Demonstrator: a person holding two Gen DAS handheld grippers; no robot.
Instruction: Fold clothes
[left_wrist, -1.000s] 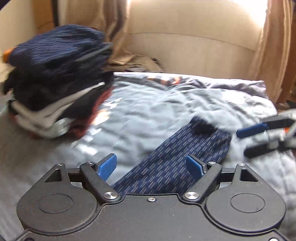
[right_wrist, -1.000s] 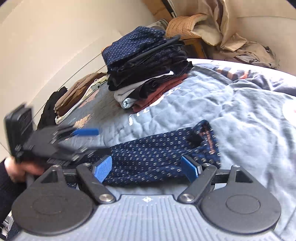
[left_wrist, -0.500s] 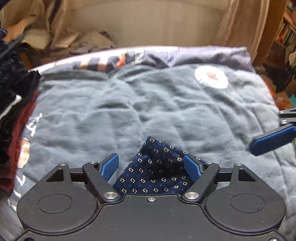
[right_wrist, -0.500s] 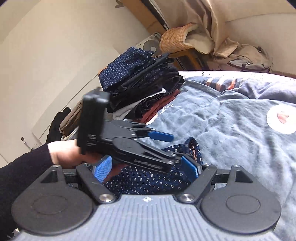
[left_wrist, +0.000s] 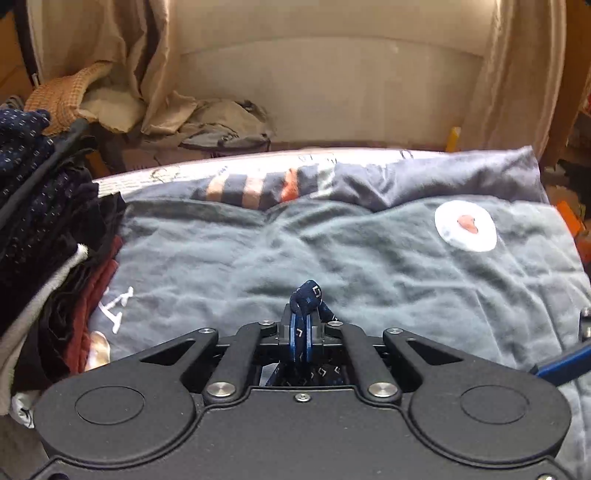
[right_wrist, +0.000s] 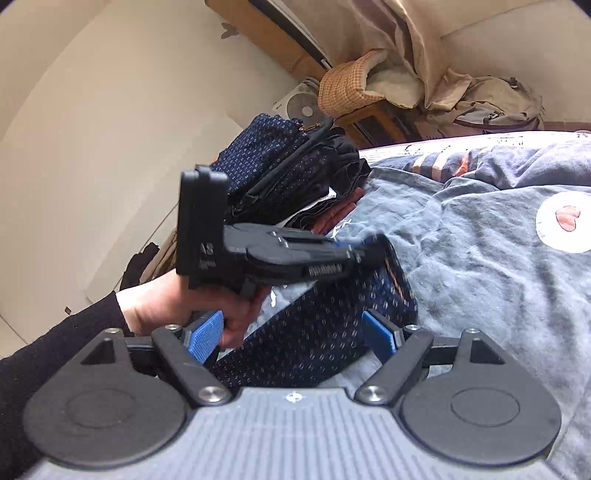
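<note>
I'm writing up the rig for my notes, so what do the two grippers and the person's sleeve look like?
Both grippers are matte black linkages with silver pivot screws and blue ribbed finger pads. The left gripper has a smooth black body with two round recesses. The right gripper has a ridged grey centre plate. The sleeve is dark and long. No cables show.

A grey-blue blanket covers the bed, with a white round patch bearing a red heart near its right edge. Beyond the far edge hang beige curtains; a tan bag and a checked cushion lie there, beside a white fan
</note>
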